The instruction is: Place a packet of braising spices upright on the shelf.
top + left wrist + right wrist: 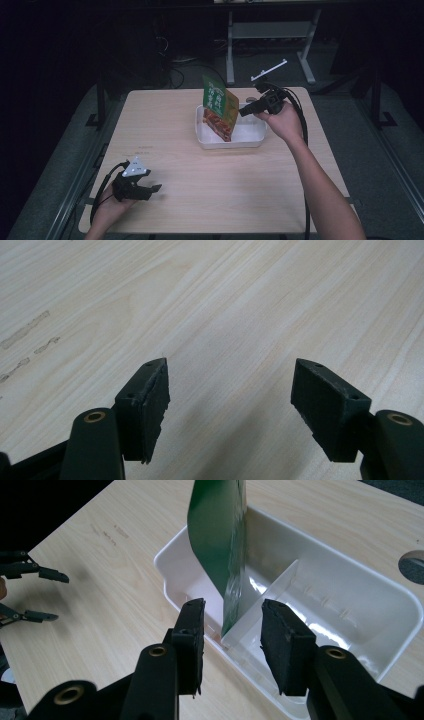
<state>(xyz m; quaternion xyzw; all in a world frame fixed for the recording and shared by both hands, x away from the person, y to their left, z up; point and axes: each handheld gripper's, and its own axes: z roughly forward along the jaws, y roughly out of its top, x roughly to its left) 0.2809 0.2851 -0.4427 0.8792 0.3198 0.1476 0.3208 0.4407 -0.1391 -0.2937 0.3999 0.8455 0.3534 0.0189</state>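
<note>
A green food pouch (220, 107) with a red picture low on its front stands tilted in a white plastic tray (252, 140) at the table's far middle. In the right gripper view the pouch (220, 545) leans in the compartment left of the tray's divider (280, 587). My right gripper (242, 111) reaches in from the right. Its jaws (232, 625) stand apart on either side of the pouch's lower edge, with gaps on both sides. Near the front left corner my left gripper (159, 189) rests low over bare wood, open (230, 385) with nothing between its pads.
The tray's (165, 562) right compartment holds nothing. A round cable hole (412, 565) sits in the tabletop just behind the tray. Bare wood (165, 130) stretches between the two grippers. White desk legs (230, 55) stand on the dark floor beyond the far edge.
</note>
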